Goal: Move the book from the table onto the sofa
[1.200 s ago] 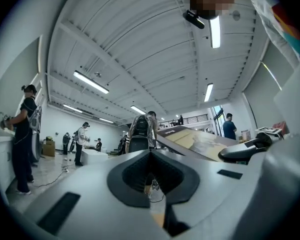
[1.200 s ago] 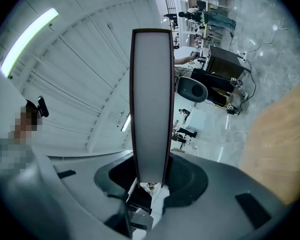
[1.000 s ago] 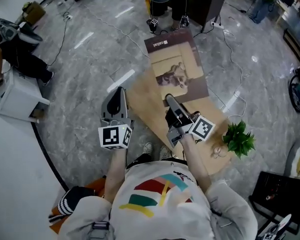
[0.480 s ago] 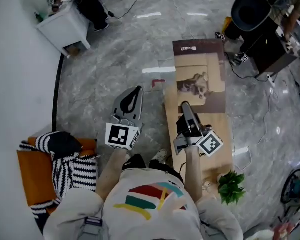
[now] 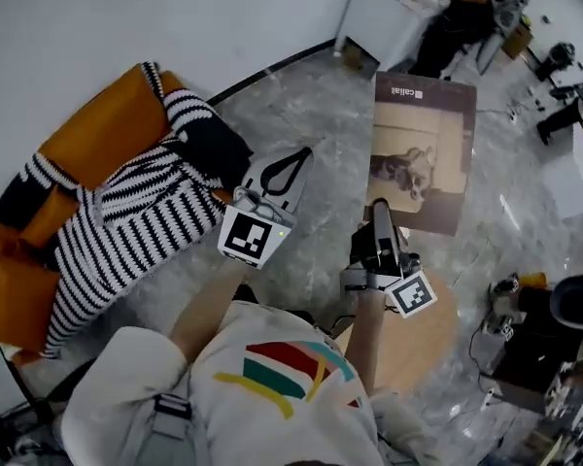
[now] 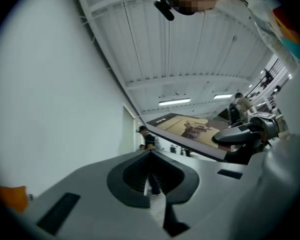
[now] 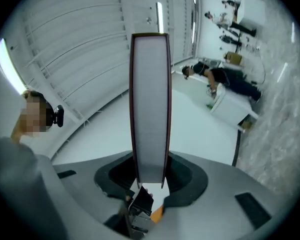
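Note:
The book (image 5: pixel 423 153), brown-covered with a picture of an animal, hangs flat over the floor with my right gripper (image 5: pixel 380 212) shut on its near edge. The right gripper view shows the book (image 7: pixel 150 104) edge-on, pinched between the jaws of the right gripper (image 7: pixel 151 183). My left gripper (image 5: pixel 299 155) is shut and empty, left of the book and close to the sofa. The orange sofa (image 5: pixel 97 134) fills the left of the head view, with a black-and-white striped cloth (image 5: pixel 126 216) on it. The left gripper view, past the left gripper (image 6: pixel 150 153), shows the book (image 6: pixel 190 129) and the right gripper (image 6: pixel 242 134).
The wooden table (image 5: pixel 423 343) lies below my right arm. A white desk (image 5: pixel 384 13) with a person (image 5: pixel 462 3) at it stands at the back right. Black equipment (image 5: pixel 554 348) stands at the lower right. A white wall runs behind the sofa; grey marble floor lies between.
Both grippers have swung away from the table towards the sofa, the right one carrying the book. The sofa has come fully into view; the table now lies behind.

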